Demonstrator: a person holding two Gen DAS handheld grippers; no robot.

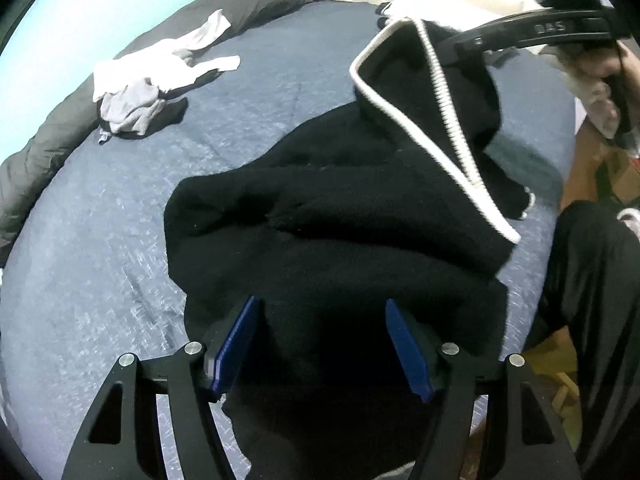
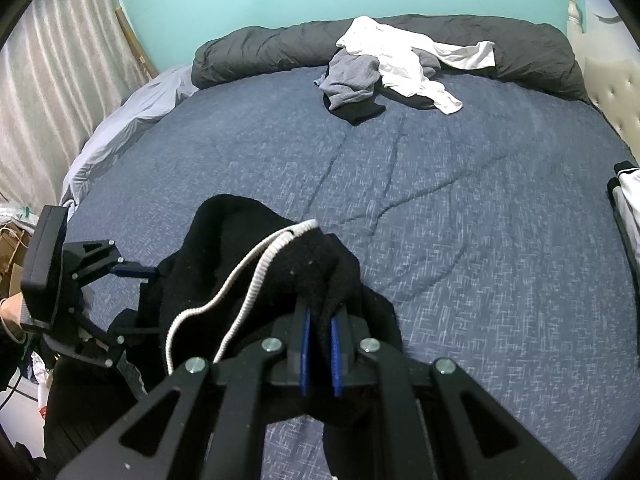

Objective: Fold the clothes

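The right gripper (image 2: 320, 320) is clenched on a bunched fold of the black jacket (image 1: 340, 208), just beside its white zipper (image 2: 256, 280), and holds that part up off the bed (image 2: 440, 208). The left gripper (image 1: 320, 344) has its jaws spread apart with jacket fabric lying between them, and the pads do not seem to press on it. The rest of the jacket is crumpled near the front edge of the bed, well apart from the pile of clothes (image 2: 392, 68) by the rolled dark blanket (image 2: 260, 52). With only one firm grip, the jacket could sag or twist, or slide off the edge if the left closes on too little fabric
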